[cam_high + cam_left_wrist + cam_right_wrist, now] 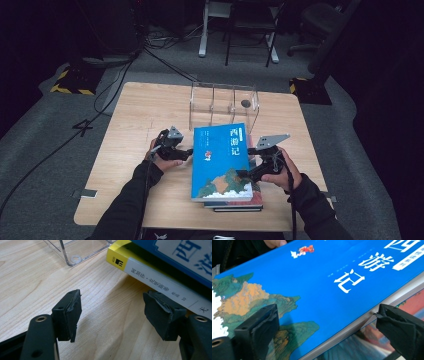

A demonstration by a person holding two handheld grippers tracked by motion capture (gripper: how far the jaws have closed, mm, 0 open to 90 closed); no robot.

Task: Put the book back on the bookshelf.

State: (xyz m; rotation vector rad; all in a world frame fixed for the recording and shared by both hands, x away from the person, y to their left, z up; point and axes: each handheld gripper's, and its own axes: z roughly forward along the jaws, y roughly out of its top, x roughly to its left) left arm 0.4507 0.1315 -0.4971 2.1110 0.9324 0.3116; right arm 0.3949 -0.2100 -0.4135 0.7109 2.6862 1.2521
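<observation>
Left claw [189, 151] jaws spread wide, low, level; right claw [243, 174] jaws spread wide, angled inward.

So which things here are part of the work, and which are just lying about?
In the work:
blue book
books stacked under it
left claw
right claw

Lying about:
clear divided rack
small dark object in the rack

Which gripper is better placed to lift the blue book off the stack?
The right gripper, probably: its open jaws straddle the blue book at its edge. The left gripper is open beside the lower book, over bare table.
</observation>
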